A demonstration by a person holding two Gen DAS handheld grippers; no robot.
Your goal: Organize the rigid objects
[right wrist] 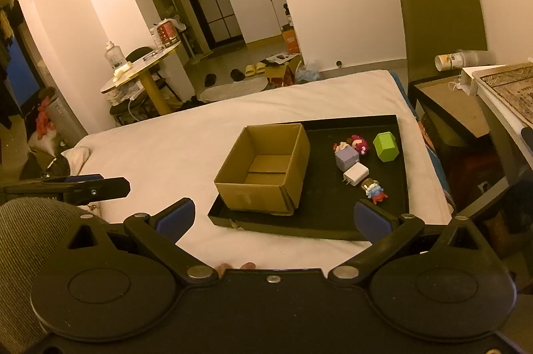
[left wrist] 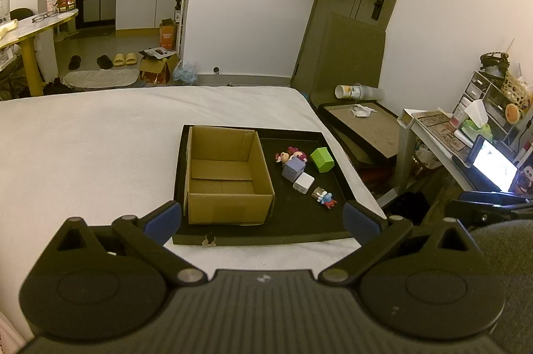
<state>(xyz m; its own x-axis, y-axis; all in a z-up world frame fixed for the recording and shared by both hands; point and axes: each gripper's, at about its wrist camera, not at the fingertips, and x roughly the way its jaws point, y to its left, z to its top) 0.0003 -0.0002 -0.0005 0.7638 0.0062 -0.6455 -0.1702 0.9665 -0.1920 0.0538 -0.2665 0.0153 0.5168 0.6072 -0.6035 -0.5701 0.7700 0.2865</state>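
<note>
my left gripper (left wrist: pixel 263 222) hangs with its jaws spread wide and nothing between them, above the near edge of the black tray (left wrist: pixel 299 232) on the white bed (left wrist: pixel 100 137). my right gripper (right wrist: pixel 273 217) is just as wide and empty. in the tray's left part sits an open cardboard box (left wrist: pixel 226 174), empty. to its right lie a green block (left wrist: pixel 322 159), a lilac cube (left wrist: pixel 293 170), a white charger (left wrist: pixel 303 183) and small figurines (left wrist: pixel 326 199).
</note>
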